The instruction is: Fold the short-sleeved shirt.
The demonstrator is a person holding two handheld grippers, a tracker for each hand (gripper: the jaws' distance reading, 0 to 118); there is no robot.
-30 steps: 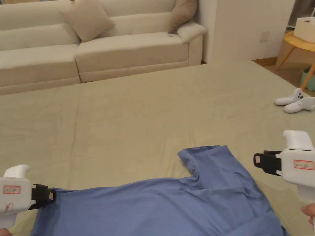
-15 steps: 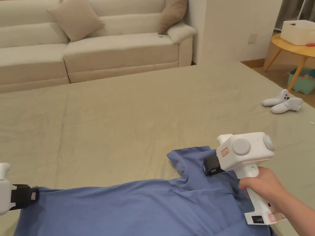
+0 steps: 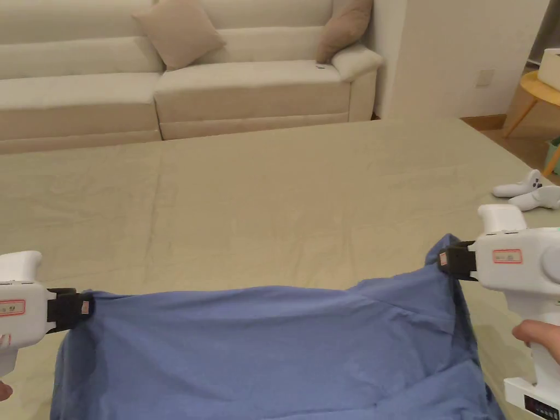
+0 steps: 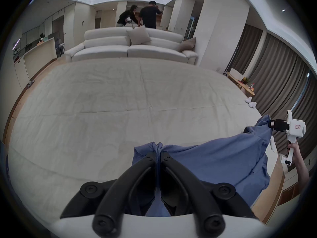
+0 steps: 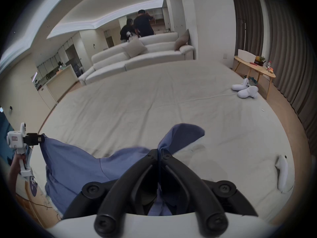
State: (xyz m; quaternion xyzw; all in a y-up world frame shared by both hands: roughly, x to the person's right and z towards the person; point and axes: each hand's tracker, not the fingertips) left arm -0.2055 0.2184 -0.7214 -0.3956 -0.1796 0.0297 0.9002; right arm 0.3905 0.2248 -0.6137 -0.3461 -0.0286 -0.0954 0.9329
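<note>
Shirt (image 3: 273, 350), blue, hangs stretched over the near part of the bed (image 3: 284, 197) in the head view, its left corner at the left gripper (image 3: 87, 307) and its right corner at the right gripper (image 3: 441, 261). In the left gripper view, both jaws are closed tight on a bunched fold of cloth. In the right gripper view, the jaws likewise pinch the fabric, above the bed.

Bare sheet (image 3: 284, 208) lies open ahead; two white controllers (image 3: 528, 191) sit at its right edge
</note>
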